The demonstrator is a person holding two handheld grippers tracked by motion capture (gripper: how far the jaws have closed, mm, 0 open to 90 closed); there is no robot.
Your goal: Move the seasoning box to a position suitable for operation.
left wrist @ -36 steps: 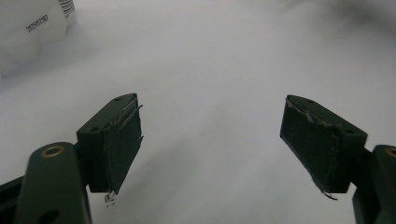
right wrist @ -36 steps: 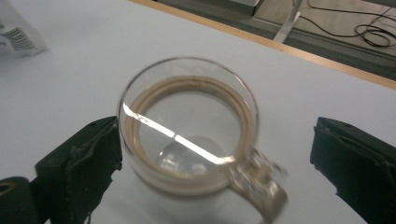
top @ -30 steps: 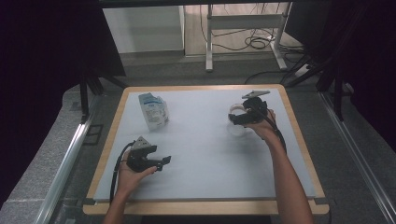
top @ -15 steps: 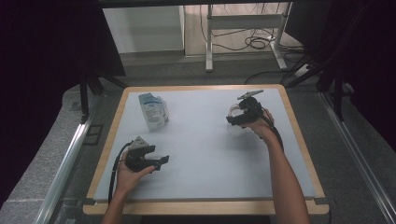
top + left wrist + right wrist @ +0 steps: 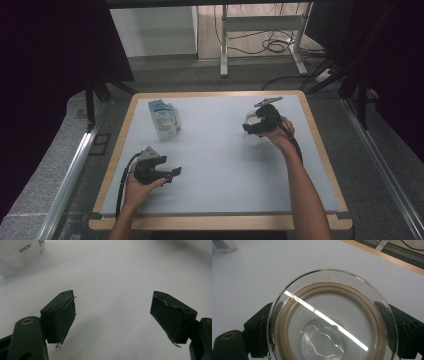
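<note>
Closing around a glass lid [image 5: 332, 322], the right gripper [image 5: 332, 340] is holding it between wide-set jaws — lid filling the gap.

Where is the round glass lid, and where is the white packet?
glass lid [image 5: 329, 315], right gripper view, on its clear middle inside the tan ring.
white packet [image 5: 164, 118], high view, on the middle of its printed face.

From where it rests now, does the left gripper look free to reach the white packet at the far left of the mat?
Probably yes. The left gripper has open, empty jaws, and bare mat lies between it and the white packet. The right gripper is far off at the glass lid.
</note>
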